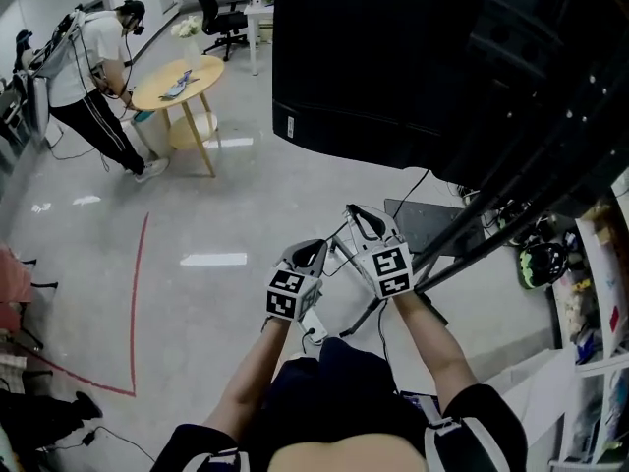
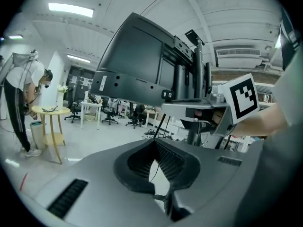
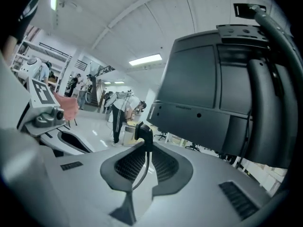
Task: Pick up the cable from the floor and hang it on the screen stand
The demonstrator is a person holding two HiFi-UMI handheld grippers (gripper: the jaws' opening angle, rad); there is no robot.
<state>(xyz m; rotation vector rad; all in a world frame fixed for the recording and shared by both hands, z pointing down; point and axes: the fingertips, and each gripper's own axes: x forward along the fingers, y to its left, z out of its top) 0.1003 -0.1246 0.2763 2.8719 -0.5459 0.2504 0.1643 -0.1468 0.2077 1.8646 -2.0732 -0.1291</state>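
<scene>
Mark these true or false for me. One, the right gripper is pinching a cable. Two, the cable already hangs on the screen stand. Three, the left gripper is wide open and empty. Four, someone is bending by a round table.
1. True. The right gripper is closed on a thin black cable, and the cable's black plug sticks out past the jaws.
2. False. Both grippers hold the cable up in front of the black screen stand. It is not hung yet.
3. False. The left gripper is also closed on the cable.
4. True. A person in a white shirt bends beside a round yellow wooden table.
</scene>
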